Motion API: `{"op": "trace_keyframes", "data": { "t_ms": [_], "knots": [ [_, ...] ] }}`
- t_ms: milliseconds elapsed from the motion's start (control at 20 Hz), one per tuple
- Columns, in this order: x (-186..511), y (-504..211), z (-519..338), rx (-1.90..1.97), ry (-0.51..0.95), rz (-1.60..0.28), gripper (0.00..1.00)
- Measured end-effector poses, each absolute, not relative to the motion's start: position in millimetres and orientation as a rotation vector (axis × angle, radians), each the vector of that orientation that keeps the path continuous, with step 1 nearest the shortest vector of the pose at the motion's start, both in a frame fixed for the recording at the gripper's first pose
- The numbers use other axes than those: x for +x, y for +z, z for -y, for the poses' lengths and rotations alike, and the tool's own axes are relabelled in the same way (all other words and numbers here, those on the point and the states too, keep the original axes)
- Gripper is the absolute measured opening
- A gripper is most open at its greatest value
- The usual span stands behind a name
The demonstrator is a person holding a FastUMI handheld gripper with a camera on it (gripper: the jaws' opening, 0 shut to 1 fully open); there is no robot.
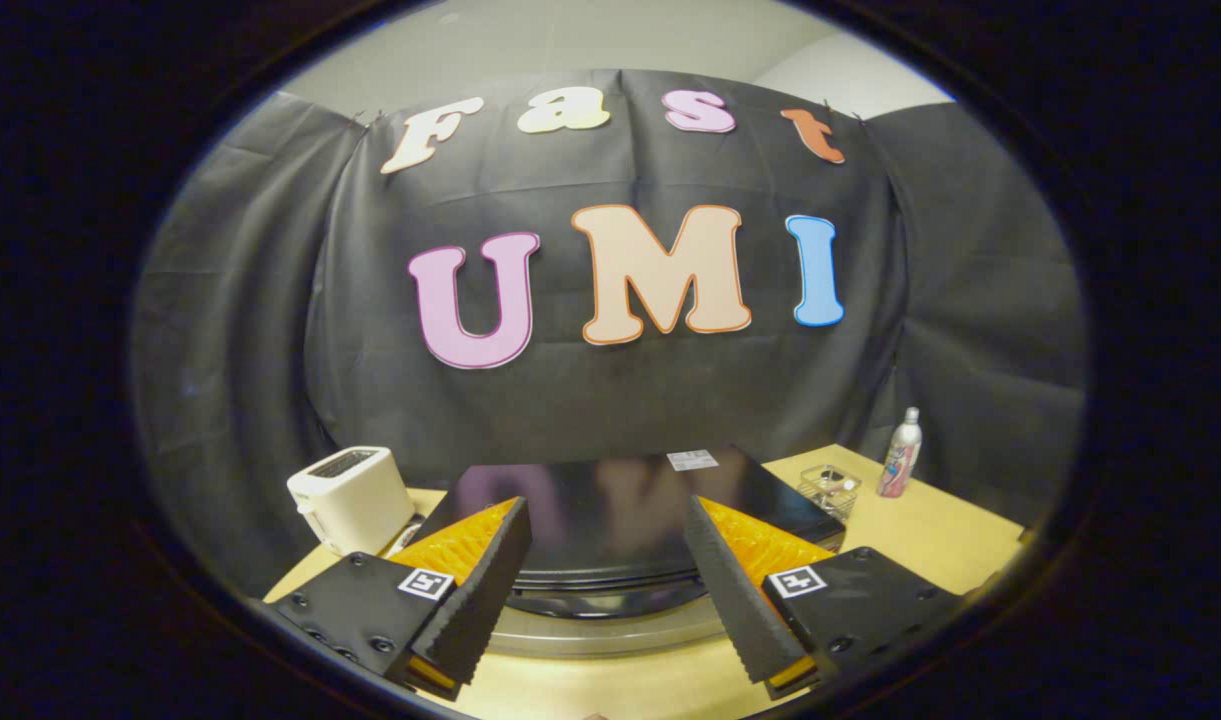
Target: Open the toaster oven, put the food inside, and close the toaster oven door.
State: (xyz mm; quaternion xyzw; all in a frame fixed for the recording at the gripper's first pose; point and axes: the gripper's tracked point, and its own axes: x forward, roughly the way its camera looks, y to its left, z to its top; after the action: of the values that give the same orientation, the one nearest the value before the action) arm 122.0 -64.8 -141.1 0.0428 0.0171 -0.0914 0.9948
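The toaster oven is a glossy black box on the wooden table, and I look down on its flat top from above and in front. A silvery curved strip runs along its front edge, low between my fingers. The door's face is hidden from this angle. My gripper hovers over the oven's front edge and is open, its fingers spread wide with nothing between them. The fingertips reach over the oven's top.
A white slot toaster stands on the table to the left of the oven. To the right are a small clear container and, beyond it, a spray bottle. Bare wooden table shows on the right.
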Motion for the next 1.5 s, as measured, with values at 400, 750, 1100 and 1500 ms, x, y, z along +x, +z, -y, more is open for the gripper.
{"op": "trace_keyframes", "data": {
  "t_ms": [400, 750, 1100, 1500],
  "knots": [
    [148, -175, 77, 0.142, -0.205, 0.010, 0.94],
    [148, -187, 80, 0.079, -0.230, 0.065, 0.94],
    [129, -191, 79, 0.081, -0.230, 0.069, 0.93],
    [92, -203, 79, 0.051, -0.258, 0.022, 0.93]
  ]
}}
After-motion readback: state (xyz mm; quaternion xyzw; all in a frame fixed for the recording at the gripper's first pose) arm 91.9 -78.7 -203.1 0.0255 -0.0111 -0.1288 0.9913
